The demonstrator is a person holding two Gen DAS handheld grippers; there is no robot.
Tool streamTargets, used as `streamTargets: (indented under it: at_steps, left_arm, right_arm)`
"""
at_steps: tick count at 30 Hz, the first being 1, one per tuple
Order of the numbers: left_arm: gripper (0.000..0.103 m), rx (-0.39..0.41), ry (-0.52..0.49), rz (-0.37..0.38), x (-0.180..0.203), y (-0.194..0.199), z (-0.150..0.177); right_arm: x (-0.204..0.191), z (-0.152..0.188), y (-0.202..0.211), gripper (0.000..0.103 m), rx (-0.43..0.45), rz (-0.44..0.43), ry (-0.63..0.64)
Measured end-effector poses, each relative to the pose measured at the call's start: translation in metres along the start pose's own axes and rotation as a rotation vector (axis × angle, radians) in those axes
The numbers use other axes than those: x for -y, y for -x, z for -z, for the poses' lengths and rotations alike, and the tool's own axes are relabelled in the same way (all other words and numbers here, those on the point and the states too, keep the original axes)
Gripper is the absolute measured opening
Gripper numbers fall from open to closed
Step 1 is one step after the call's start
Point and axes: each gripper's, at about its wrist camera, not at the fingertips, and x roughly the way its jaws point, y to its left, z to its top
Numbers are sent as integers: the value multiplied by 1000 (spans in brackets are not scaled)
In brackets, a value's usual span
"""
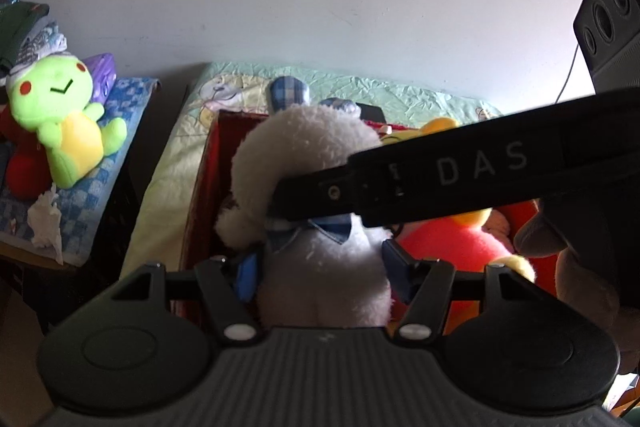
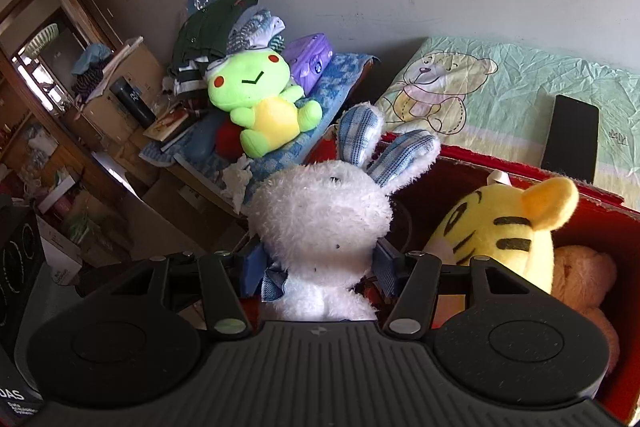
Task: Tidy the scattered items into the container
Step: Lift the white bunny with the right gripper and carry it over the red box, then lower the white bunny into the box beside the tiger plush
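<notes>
1. Left of both grippers, a green frog plush [image 2: 262, 99] sits on a blue checked cloth [image 1: 80, 211].
2. The left gripper [image 1: 320, 267] and right gripper [image 2: 318, 265] each pinch the white rabbit plush [image 2: 320, 223] over the red box [image 2: 472, 167].
3. Right of the right gripper, a yellow tiger plush [image 2: 508, 227] lies inside the box.

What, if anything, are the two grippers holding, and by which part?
Both the left gripper and the right gripper clamp the white plush rabbit, jaws at its neck and body.
</notes>
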Motion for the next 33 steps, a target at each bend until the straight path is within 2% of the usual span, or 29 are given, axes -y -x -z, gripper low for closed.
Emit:
streamTargets:
  at_steps: [7, 14, 19, 24, 27, 30, 33]
  left_arm:
    - [65, -24, -22, -28, -4, -10, 0]
    - [64, -44, -64, -59, 0, -12, -2]
    - [64, -56, -76, -71, 2, -14, -3]
    - [65, -60, -68, -61, 2, -9, -4]
    - [66, -66, -69, -71, 2, -9, -5]
    - [65, -84, -75, -95, 5, -13, -5]
    - [65, -75, -77, -85, 6, -9, -4]
  right_arm:
    - [5, 2, -27, 59, -49, 28, -9]
    - [13, -2, -45, 60, -79, -3, -55]
    - [13, -2, -37, 64, -69, -25, -61]
    - [28, 2, -16, 65, -11, -86, -184]
    - [30, 5, -9, 64, 16, -83, -205]
    - [31, 4, -12, 65, 2, -105, -208]
    - [31, 3, -14, 65, 17, -89, -221]
